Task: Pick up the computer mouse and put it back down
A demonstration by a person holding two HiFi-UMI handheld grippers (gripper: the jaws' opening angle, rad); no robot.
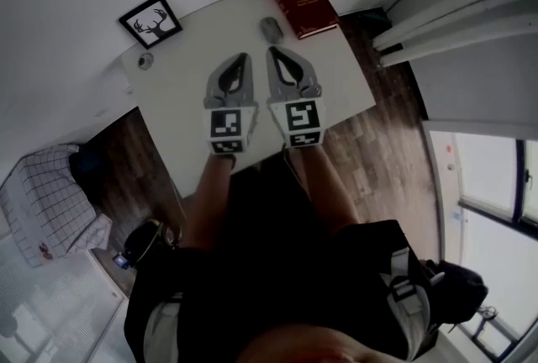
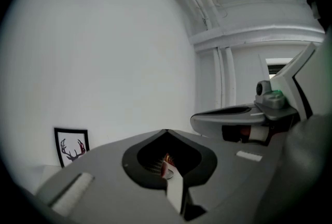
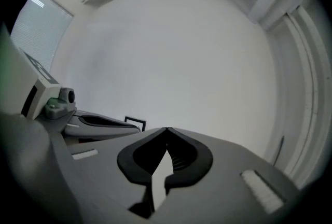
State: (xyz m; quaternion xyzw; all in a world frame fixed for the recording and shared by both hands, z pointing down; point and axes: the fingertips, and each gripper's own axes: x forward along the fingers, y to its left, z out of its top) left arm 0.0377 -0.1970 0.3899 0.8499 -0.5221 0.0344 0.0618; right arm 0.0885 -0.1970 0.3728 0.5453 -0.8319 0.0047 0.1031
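We hold the left gripper (image 1: 244, 58) and right gripper (image 1: 271, 51) over the table (image 1: 181, 105), jaws clenched on nothing, leaving the mouse (image 1: 271, 28) resting free.

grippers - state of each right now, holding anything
Left gripper: closed, empty.
Right gripper: closed, empty; mouse lies on the table.

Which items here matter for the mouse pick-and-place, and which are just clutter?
Job:
- computer mouse, lying on the table, not held
- left tongs, shut, empty
- right tongs, shut, empty

Clutter:
- red book
- framed deer picture
- small round object
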